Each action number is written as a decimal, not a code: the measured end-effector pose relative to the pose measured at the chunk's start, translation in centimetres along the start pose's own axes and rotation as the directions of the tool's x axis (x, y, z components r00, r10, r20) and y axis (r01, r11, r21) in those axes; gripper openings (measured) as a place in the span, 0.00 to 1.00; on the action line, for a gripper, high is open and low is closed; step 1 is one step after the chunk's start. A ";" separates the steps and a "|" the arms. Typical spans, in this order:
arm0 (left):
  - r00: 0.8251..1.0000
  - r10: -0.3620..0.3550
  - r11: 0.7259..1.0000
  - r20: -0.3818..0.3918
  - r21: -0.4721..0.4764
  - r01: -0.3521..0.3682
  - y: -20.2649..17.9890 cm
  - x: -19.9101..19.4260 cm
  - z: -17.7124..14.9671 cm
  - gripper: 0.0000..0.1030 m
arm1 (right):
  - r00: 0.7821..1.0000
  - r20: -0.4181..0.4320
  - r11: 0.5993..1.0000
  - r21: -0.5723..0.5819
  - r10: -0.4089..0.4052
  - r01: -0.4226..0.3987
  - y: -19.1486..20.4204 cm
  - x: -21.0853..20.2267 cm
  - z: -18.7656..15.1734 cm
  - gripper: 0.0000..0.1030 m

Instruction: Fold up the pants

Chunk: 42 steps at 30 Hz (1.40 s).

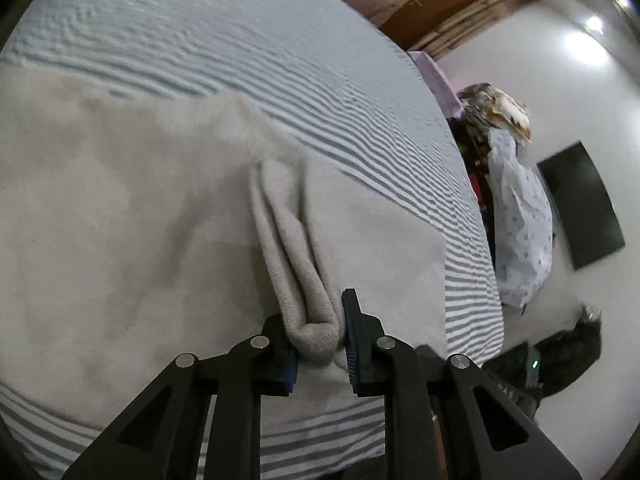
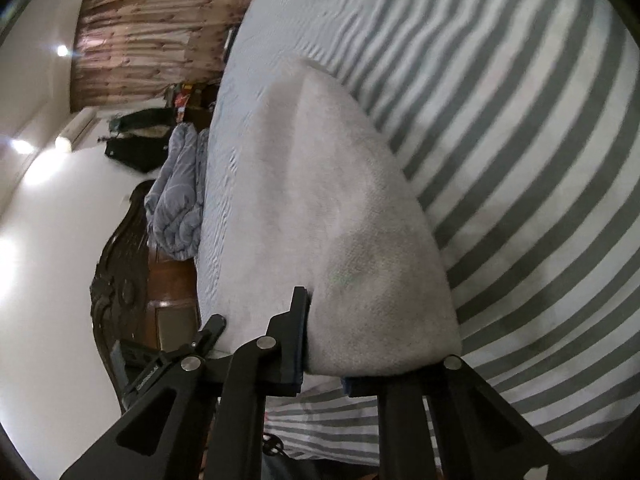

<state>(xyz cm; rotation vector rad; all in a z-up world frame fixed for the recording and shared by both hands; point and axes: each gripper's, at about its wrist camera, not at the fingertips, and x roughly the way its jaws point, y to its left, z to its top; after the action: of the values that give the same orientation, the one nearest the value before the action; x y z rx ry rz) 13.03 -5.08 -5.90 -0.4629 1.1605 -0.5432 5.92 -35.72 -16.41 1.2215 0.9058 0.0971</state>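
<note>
Left wrist view: the pants are spread on a grey-striped bed sheet; a bunched fold is clenched by the left gripper. The pants' edge is clamped by the right gripper near the bed's edge, with a curtain and white wall beyond.

I am counting one pair of pale grey pants lying on one striped bedsheet, two black grippers (left gripper, right gripper), and one wall screen.
</note>
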 end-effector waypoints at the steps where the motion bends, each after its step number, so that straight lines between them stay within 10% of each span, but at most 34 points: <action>1: 1.000 0.009 1.000 0.001 0.010 -0.009 0.3 -0.4 0.0 0.19 | 1.000 -0.009 1.000 -0.020 -0.006 0.006 0.4 0.4 -0.2 0.13; 14: 0.987 0.135 0.988 -0.081 0.079 -0.129 3.1 0.9 -0.8 0.29 | 0.979 -0.084 0.976 -0.129 -0.186 0.175 2.0 3.3 -1.5 0.28; 21: 0.945 0.303 0.896 0.121 0.301 -0.326 -0.8 -2.7 -1.5 0.31 | 0.936 -0.167 0.917 -0.314 -0.309 0.247 5.2 2.4 -3.3 0.35; 25: 0.946 0.242 0.886 0.216 0.349 -0.306 -2.5 -4.4 -1.6 0.31 | 0.933 -0.208 0.889 -0.419 -0.294 0.187 7.8 1.5 -4.3 0.35; 30: 0.967 0.199 0.886 0.159 0.393 -0.247 -3.4 -1.6 -1.4 0.32 | 0.950 -0.016 0.798 -0.547 -0.313 0.253 12.0 1.2 -2.1 0.35; 42: 0.971 0.236 0.907 0.037 0.350 -0.234 0.5 3.0 -3.0 0.31 | 0.848 0.150 0.685 -0.526 -0.508 0.504 10.7 9.4 8.7 0.33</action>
<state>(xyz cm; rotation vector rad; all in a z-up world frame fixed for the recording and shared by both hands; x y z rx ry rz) 11.23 -6.73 -9.38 -0.0094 1.0772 -0.5275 21.88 -33.38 -12.19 0.3990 1.1013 -0.0845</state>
